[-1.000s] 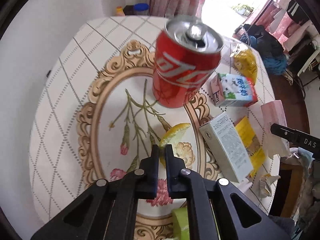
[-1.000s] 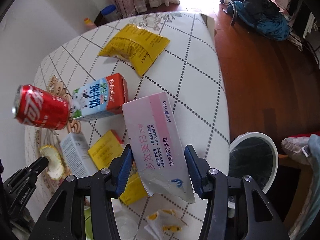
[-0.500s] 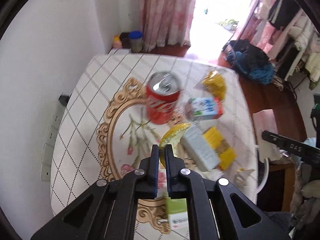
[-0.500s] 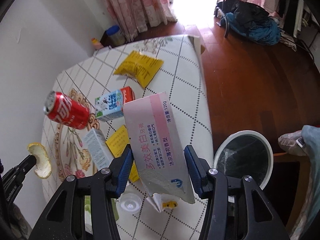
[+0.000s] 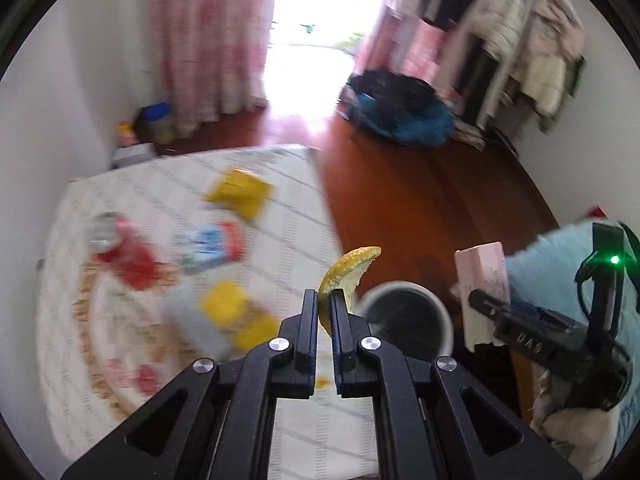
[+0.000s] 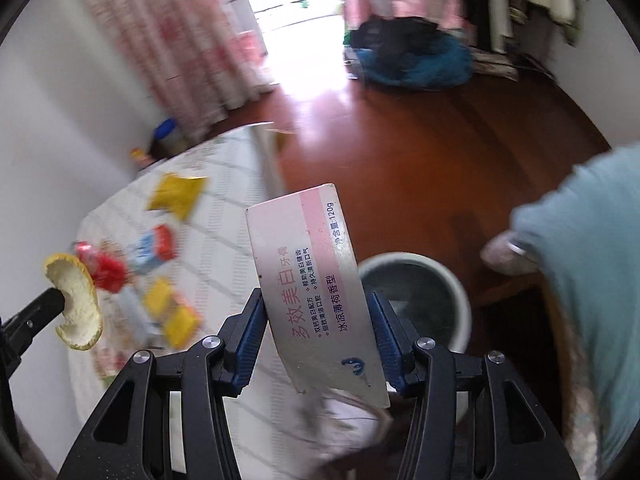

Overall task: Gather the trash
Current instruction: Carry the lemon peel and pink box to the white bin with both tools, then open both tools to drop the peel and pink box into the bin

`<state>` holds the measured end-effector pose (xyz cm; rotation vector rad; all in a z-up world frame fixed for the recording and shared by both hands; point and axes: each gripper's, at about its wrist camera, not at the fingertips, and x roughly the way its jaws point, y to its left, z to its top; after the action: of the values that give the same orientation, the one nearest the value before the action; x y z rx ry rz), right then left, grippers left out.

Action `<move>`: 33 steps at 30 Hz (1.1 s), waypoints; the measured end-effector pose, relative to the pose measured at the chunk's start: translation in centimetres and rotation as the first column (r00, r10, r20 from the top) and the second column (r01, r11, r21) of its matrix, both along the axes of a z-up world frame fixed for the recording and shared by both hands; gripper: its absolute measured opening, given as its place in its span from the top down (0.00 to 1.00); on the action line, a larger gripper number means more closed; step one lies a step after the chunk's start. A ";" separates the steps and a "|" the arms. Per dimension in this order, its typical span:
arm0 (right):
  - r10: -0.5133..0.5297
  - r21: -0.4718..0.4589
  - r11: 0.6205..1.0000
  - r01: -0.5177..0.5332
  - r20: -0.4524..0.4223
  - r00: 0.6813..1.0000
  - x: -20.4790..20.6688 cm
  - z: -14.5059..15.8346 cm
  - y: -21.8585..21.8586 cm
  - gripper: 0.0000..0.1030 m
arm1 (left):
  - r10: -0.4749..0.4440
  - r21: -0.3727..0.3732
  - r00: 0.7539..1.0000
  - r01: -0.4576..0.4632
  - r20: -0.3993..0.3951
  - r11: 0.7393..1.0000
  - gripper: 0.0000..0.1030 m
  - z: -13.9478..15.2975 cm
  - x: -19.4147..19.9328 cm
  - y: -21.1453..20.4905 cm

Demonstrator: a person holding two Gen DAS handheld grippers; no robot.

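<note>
My left gripper [image 5: 325, 304] is shut on a yellow fruit peel [image 5: 349, 273] and holds it in the air beside the table's right edge, just left of a white-rimmed trash bin [image 5: 408, 320] on the floor. My right gripper [image 6: 316, 320] is shut on a flat pink-and-white toothpaste box [image 6: 312, 280], held above the table edge with the bin [image 6: 420, 300] right behind it. The peel [image 6: 76, 300] and left gripper tip show at the left of the right wrist view. The toothpaste box also shows in the left wrist view [image 5: 482, 280].
On the white patterned table [image 5: 120, 200] lie a red soda can [image 5: 124, 252], a milk carton [image 5: 212, 244], a yellow snack bag [image 5: 240, 192], a white box and yellow packets [image 5: 236, 312]. A wooden floor and a blue-black pile of cloth [image 5: 400, 116] lie beyond.
Both grippers rose and swung right, away from the table toward the bin. The left one carried the peel off the table; the right one kept the toothpaste box.
</note>
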<state>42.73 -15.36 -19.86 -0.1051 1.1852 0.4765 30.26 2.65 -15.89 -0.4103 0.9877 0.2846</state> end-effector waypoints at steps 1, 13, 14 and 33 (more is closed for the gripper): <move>-0.018 -0.013 1.000 0.018 -0.004 1.000 0.4 -0.5 -1.1 0.48 | -0.030 -0.009 0.999 0.030 -0.011 1.000 0.97 -0.9 1.5 -1.5; -0.191 -0.128 0.977 0.172 -0.151 0.970 5.8 -10.8 -11.3 0.48 | -0.213 -0.148 0.960 0.187 -0.183 0.971 0.97 -11.0 12.9 -10.3; -0.195 -0.131 0.976 0.175 -0.163 0.967 6.1 -11.6 -11.6 0.48 | -0.222 -0.165 0.953 0.190 -0.205 0.968 0.97 -12.1 13.7 -10.5; -0.226 -0.064 0.974 0.216 -0.306 0.925 9.3 -19.0 -12.6 0.06 | -0.203 -0.173 0.922 0.153 -0.329 0.973 0.11 -16.3 16.0 -9.5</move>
<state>52.02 -27.99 -38.84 0.0830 1.4953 0.2814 46.29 -6.82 -32.17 -0.4060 1.3890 0.1200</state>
